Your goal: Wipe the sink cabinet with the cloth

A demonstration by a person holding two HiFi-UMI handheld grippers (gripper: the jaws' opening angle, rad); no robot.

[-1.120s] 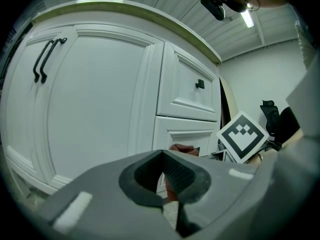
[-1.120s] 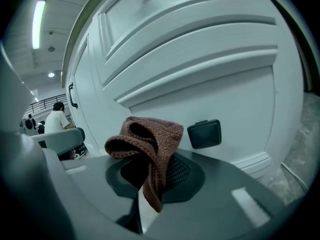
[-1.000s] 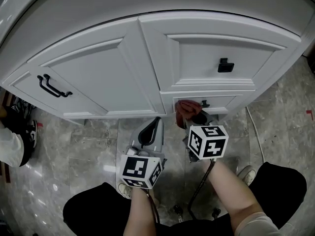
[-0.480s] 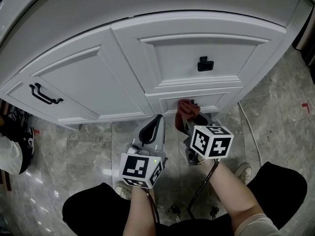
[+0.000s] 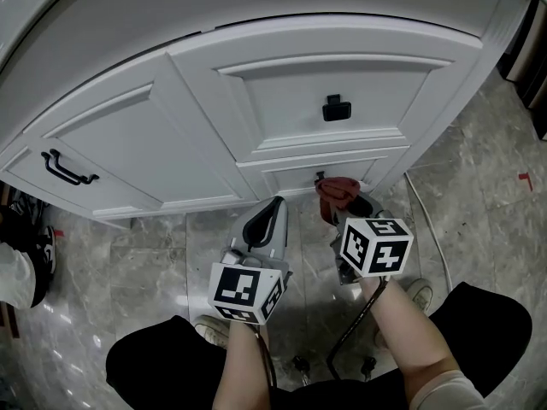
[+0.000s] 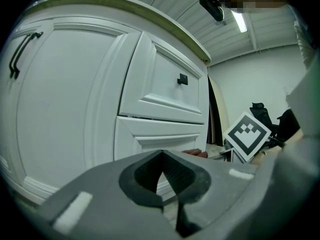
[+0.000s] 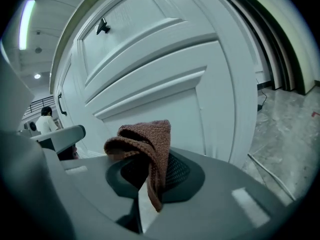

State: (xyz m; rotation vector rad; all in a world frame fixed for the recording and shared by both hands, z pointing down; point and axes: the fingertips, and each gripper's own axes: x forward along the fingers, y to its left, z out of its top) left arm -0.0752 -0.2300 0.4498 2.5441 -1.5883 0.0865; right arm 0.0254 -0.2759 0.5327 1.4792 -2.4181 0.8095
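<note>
1. The right gripper [image 7: 150, 179] is clamping its fingers on the brown knitted cloth [image 7: 144, 143], which is bunching close against the lower drawer [image 5: 295, 176] of the sink cabinet [image 5: 128, 135].
2. The left gripper [image 6: 162, 179] is idling with its fingers together on nothing.
3. Wiping is probably working along the bottom right, and I see nothing showing which panels are done.
4. The cabinet corner and a floor cable [image 5: 427, 220] are lying just right, and room is opening leftward.

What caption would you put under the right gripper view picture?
Right gripper, shut on a brown knitted cloth, facing the white sink cabinet.
</note>
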